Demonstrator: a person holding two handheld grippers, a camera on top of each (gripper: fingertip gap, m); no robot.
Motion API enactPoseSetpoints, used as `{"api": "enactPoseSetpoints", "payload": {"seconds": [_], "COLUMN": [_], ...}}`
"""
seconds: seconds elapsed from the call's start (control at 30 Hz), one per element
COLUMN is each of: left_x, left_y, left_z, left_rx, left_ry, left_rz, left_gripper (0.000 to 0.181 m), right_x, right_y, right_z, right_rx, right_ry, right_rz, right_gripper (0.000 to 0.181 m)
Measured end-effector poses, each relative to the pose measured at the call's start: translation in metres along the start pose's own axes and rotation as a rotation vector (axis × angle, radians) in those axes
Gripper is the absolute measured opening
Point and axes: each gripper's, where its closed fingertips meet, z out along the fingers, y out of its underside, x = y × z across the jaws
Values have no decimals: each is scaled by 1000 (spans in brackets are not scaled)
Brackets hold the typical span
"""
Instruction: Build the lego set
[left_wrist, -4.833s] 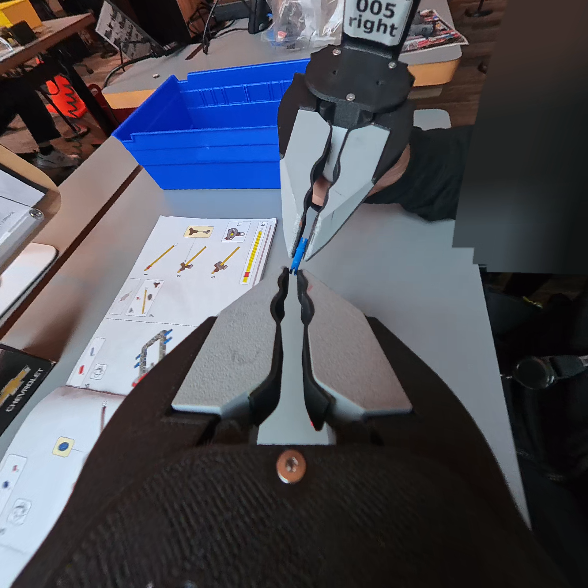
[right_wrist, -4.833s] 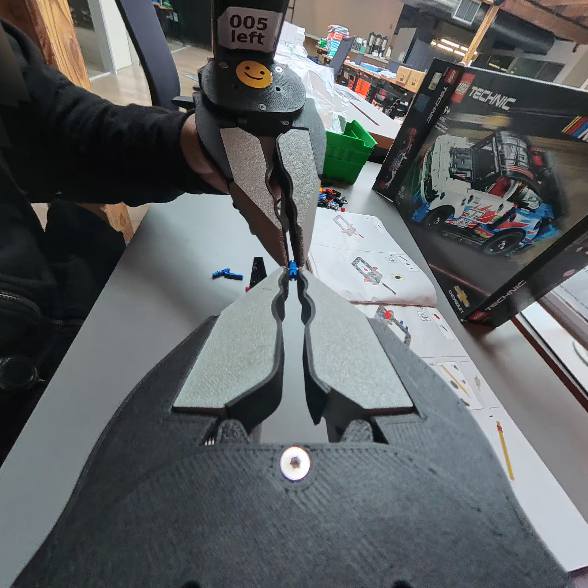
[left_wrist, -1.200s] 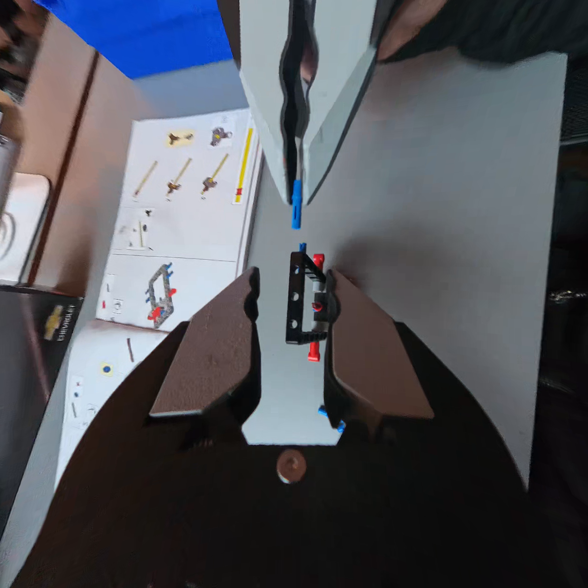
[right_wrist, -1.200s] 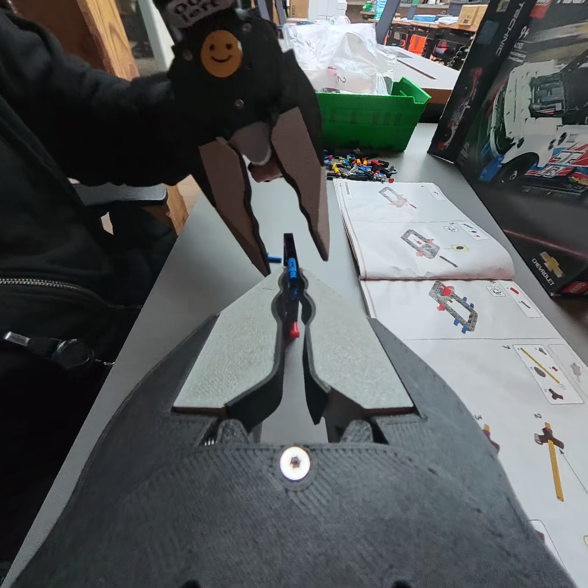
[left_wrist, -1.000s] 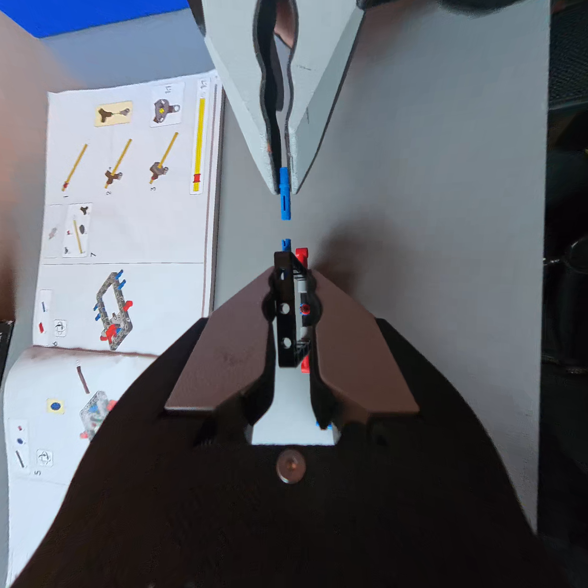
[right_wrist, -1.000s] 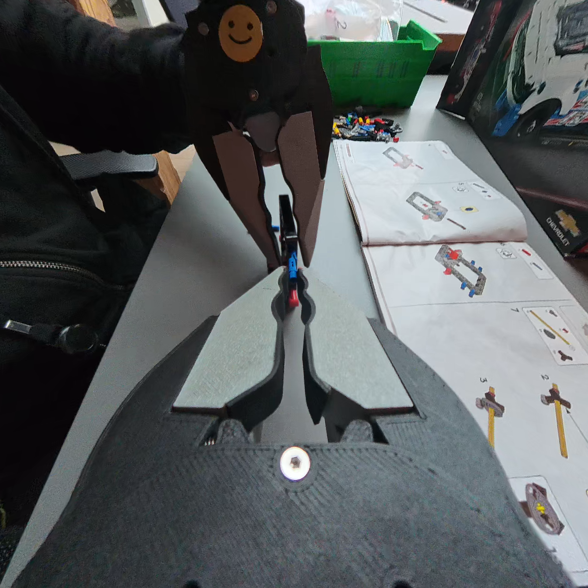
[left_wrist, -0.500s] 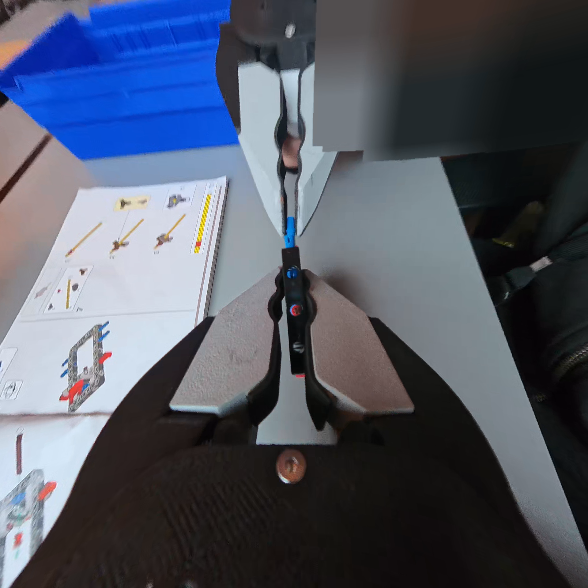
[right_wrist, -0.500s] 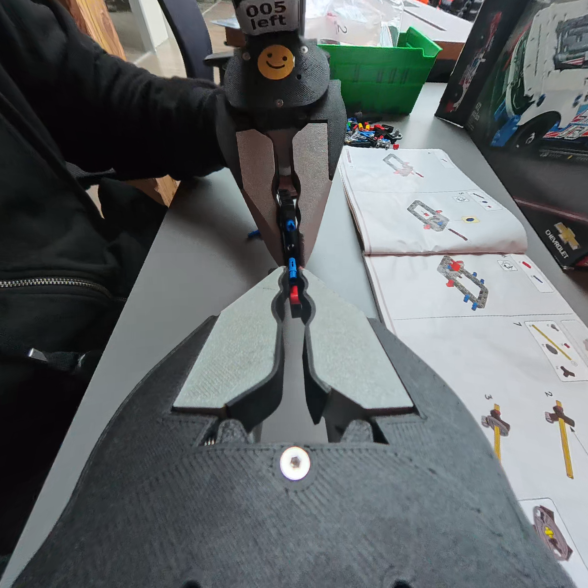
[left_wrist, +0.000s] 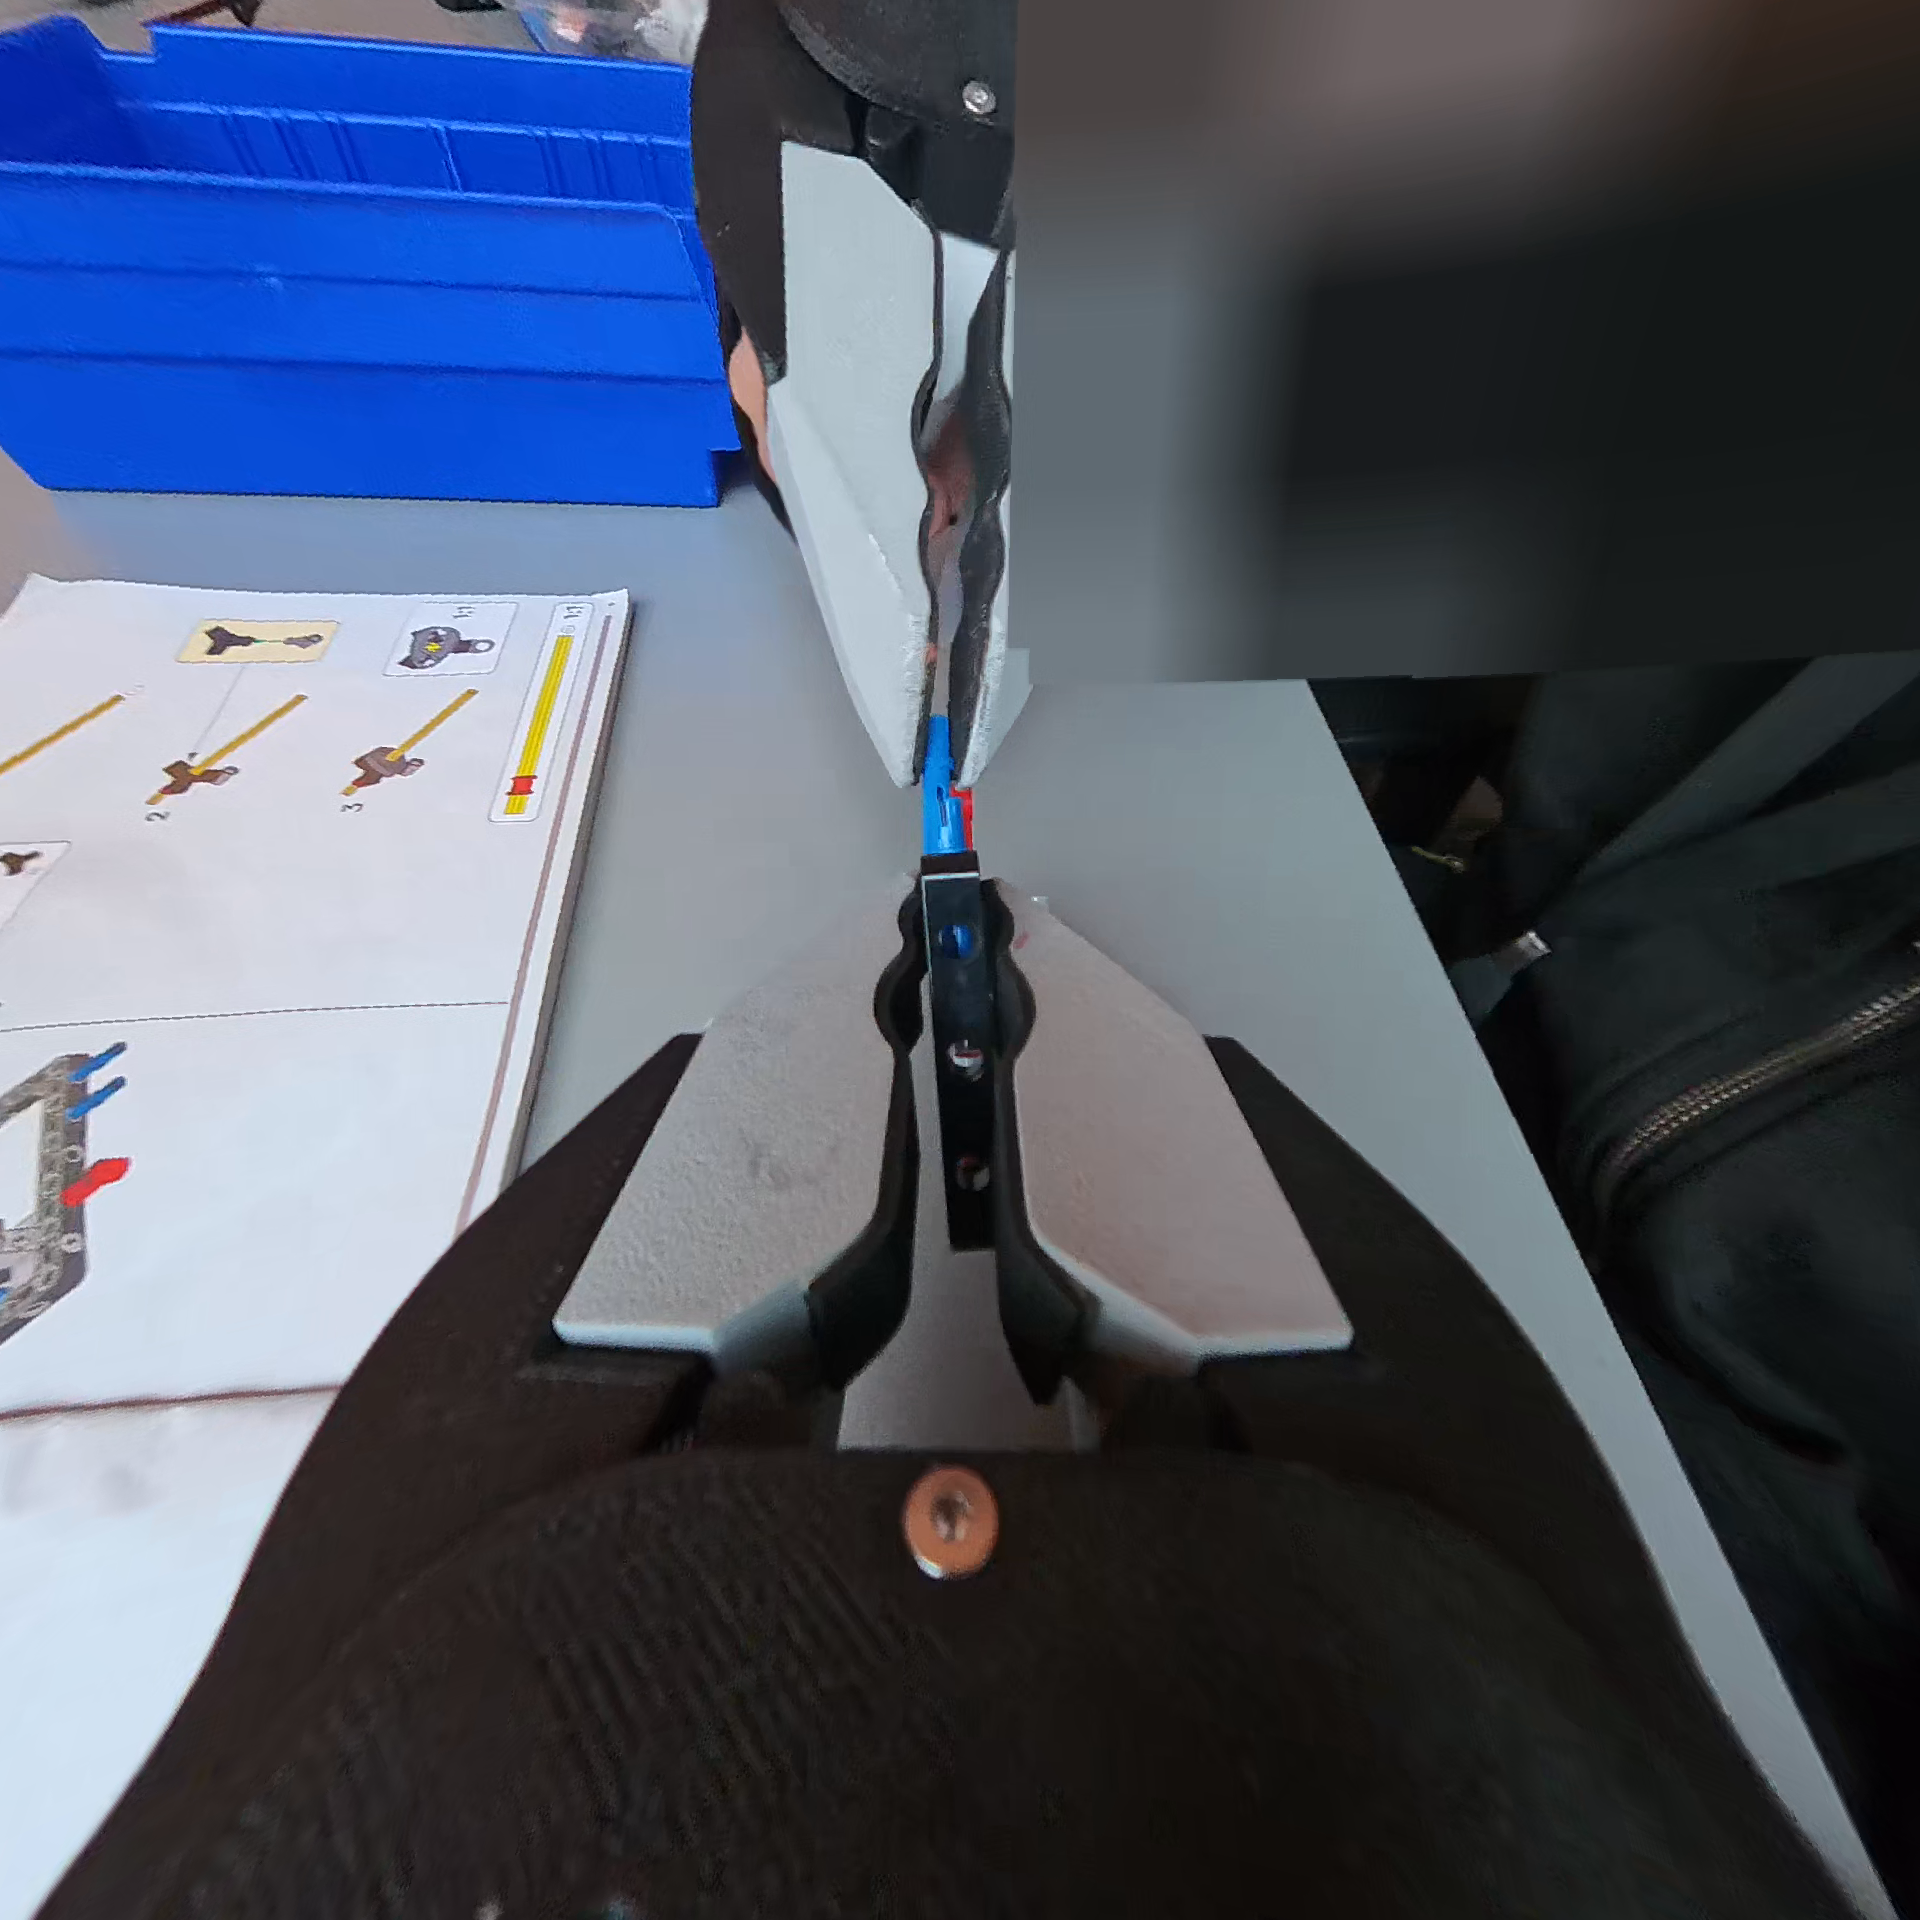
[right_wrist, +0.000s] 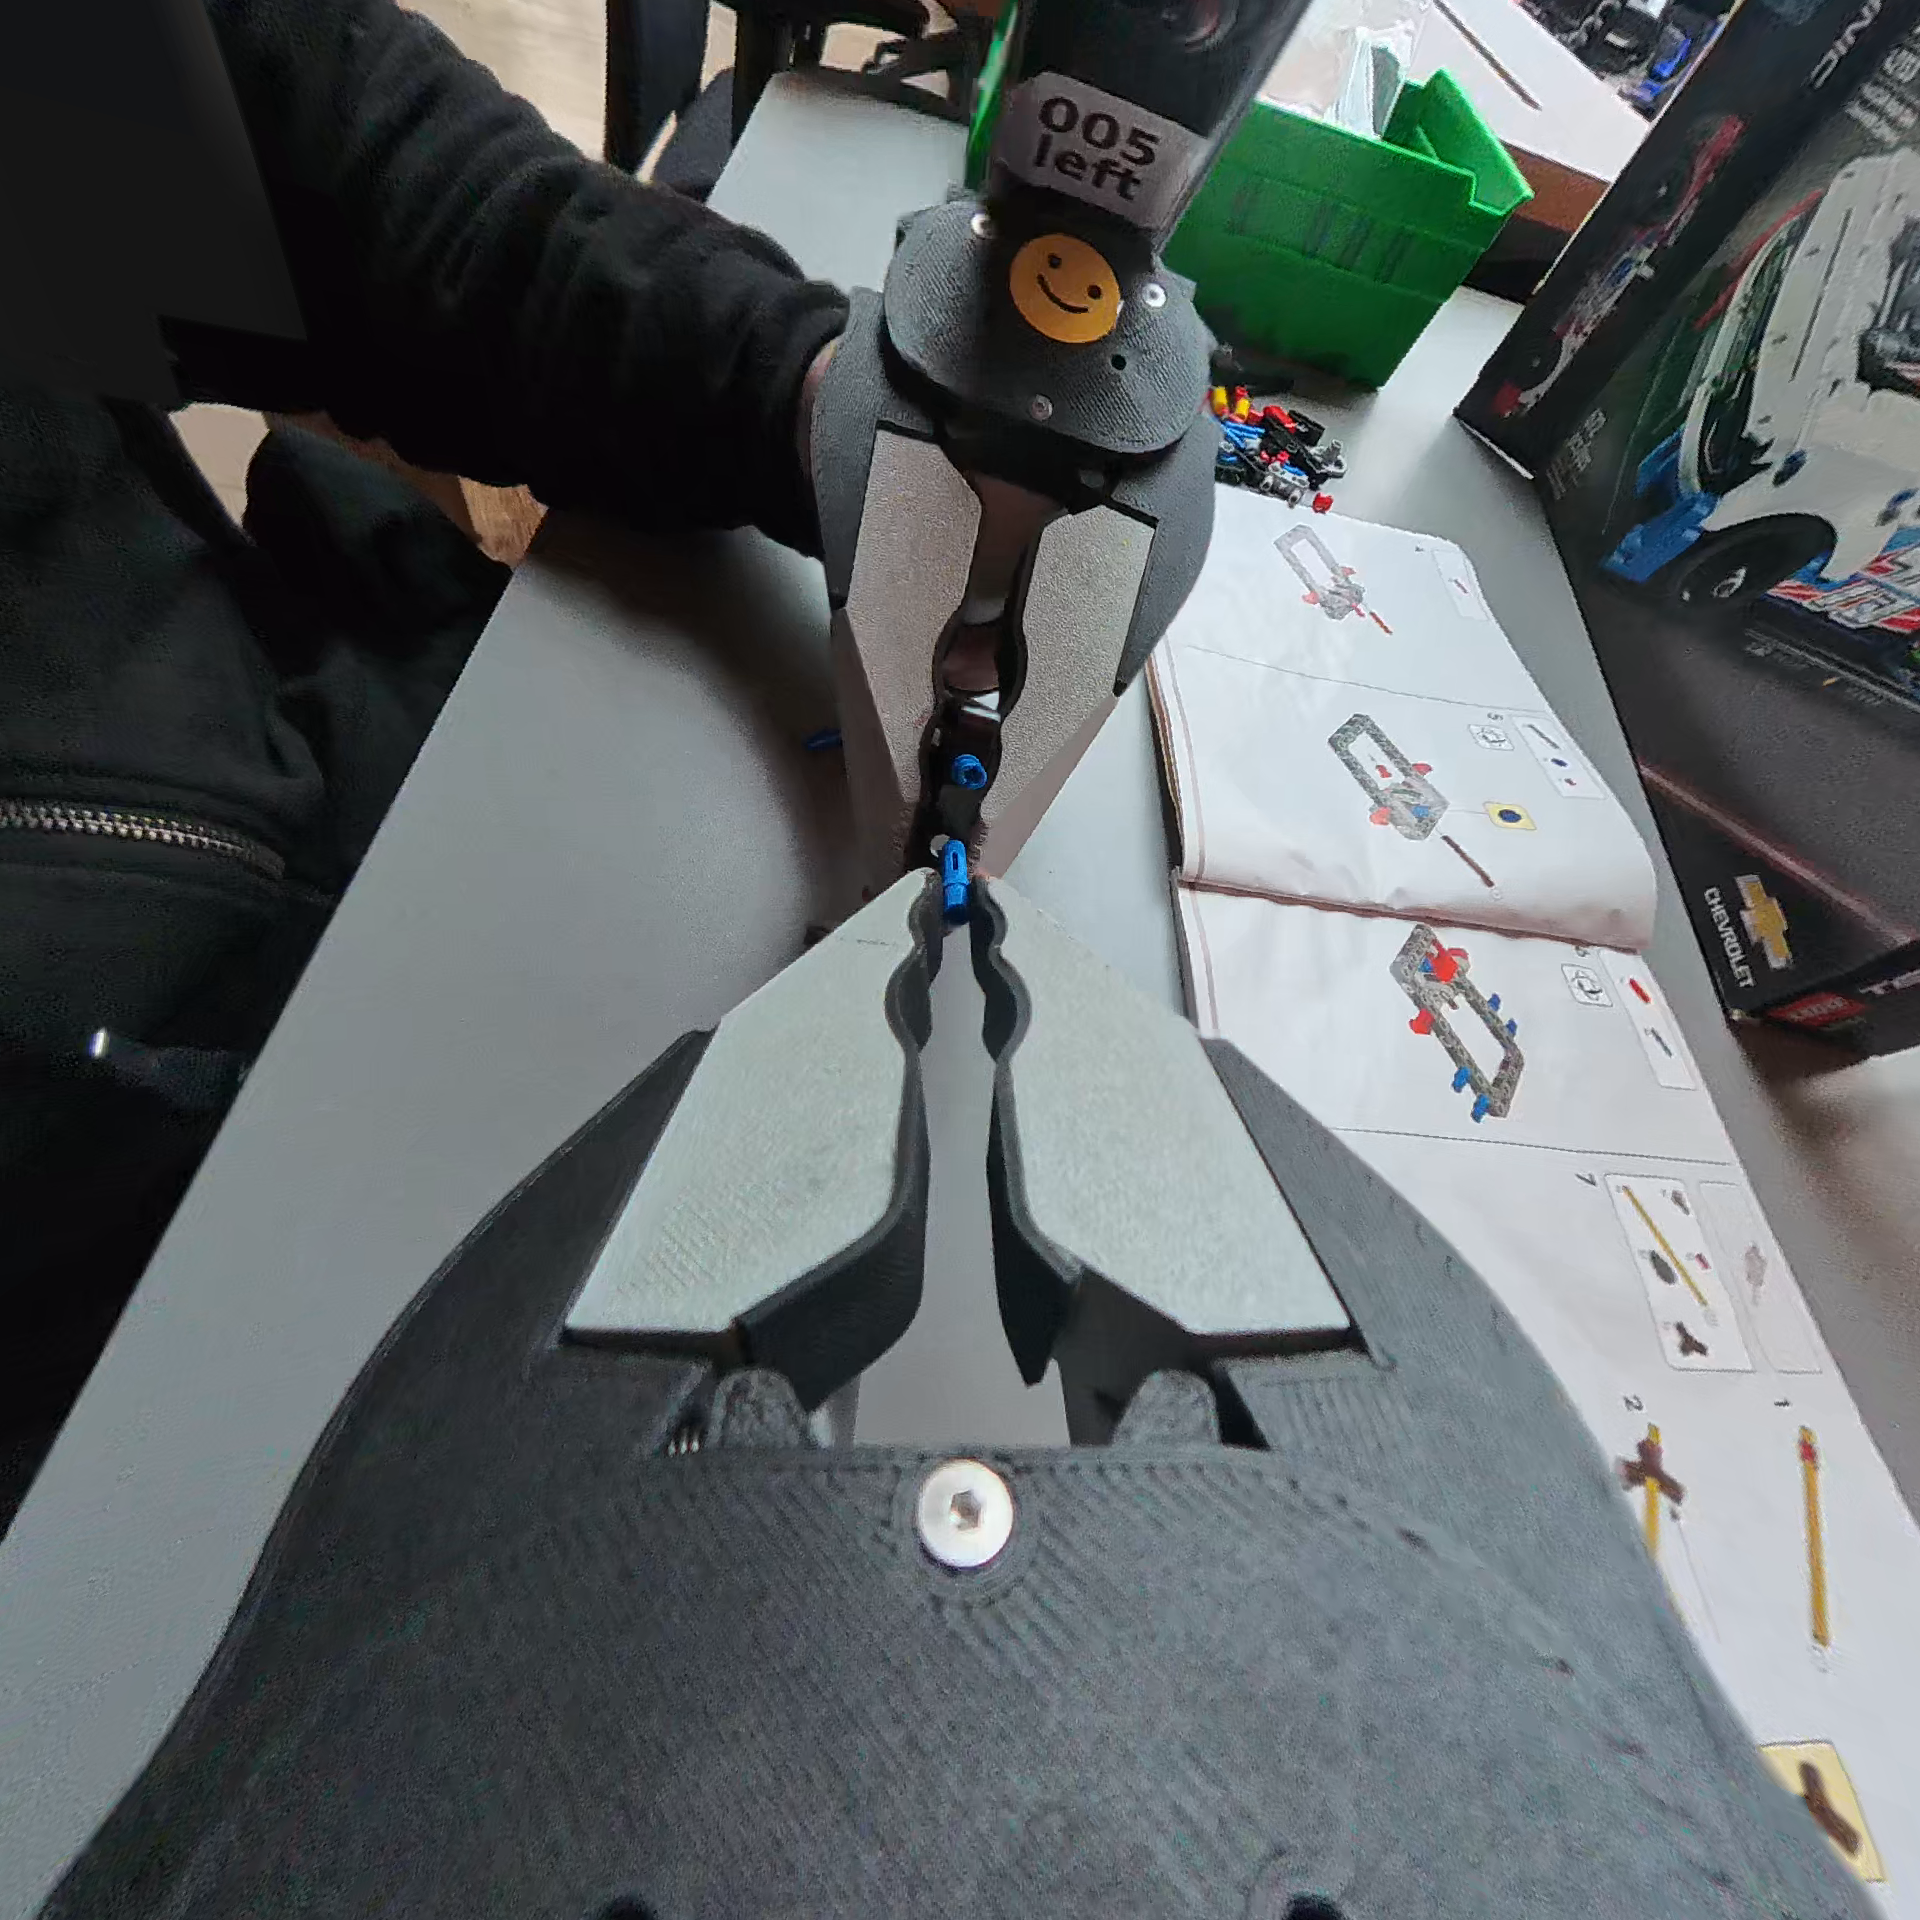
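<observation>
My left gripper (left_wrist: 954, 899) is shut on a black lego frame (left_wrist: 964, 1049), held edge-up above the grey table (left_wrist: 1195, 831). The frame carries a blue pin (left_wrist: 954, 940) in its side and a red pin (left_wrist: 964, 810) at its far end. My right gripper (right_wrist: 951, 896) faces the left one and is shut on a blue pin (right_wrist: 953, 881). That pin's free tip meets the far end of the frame (right_wrist: 956, 805). In the left wrist view the right gripper (left_wrist: 940, 774) comes down from above with the pin (left_wrist: 938, 795). The left gripper (right_wrist: 935, 862) also shows in the right wrist view.
An open instruction booklet (left_wrist: 270, 935) lies beside the grippers and shows in the right wrist view (right_wrist: 1455, 987). A blue bin (left_wrist: 364, 312), a green bin (right_wrist: 1340, 249), a pile of loose pieces (right_wrist: 1278, 447) and the set's box (right_wrist: 1766, 520) stand around. A loose blue pin (right_wrist: 823, 740) lies on the table. Both grippers' tips are close together, under 4 cm apart.
My left gripper closed on the black frame on the table and lifted it. My right gripper brought the blue pin up to the frame's end, closing the gap between them.
</observation>
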Motion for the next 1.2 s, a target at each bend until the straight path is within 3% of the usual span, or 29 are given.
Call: {"api": "enactPoseSetpoints", "payload": {"seconds": [0.17,0.4,0.7,0.9,1.1,1.2], "left_x": [-2,-8,-10,-13,-12,-15], "left_y": [4,3,5,4,5,6], "left_z": [0,-3,-2,-1,0,-3], "left_rx": [-15,-42,-75,-109,-114,-104], "left_ry": [42,-14,-40,-96,-64,-65], "left_rz": [-67,-97,-97,-43,-78,-103], "left_gripper": [6,6,6,6,6,6], "right_x": [4,7,7,6,8,11], "right_y": [5,4,4,13,12,15], "right_z": [3,4,8,8,5,5], "right_rx": [-39,-42,-107,-263,-373,-356], "right_ry": [-36,-70,-98,-131,-109,-86], "right_rz": [124,236,230,176,74,90], "right_gripper": [2,1,2,2,2,2]}}
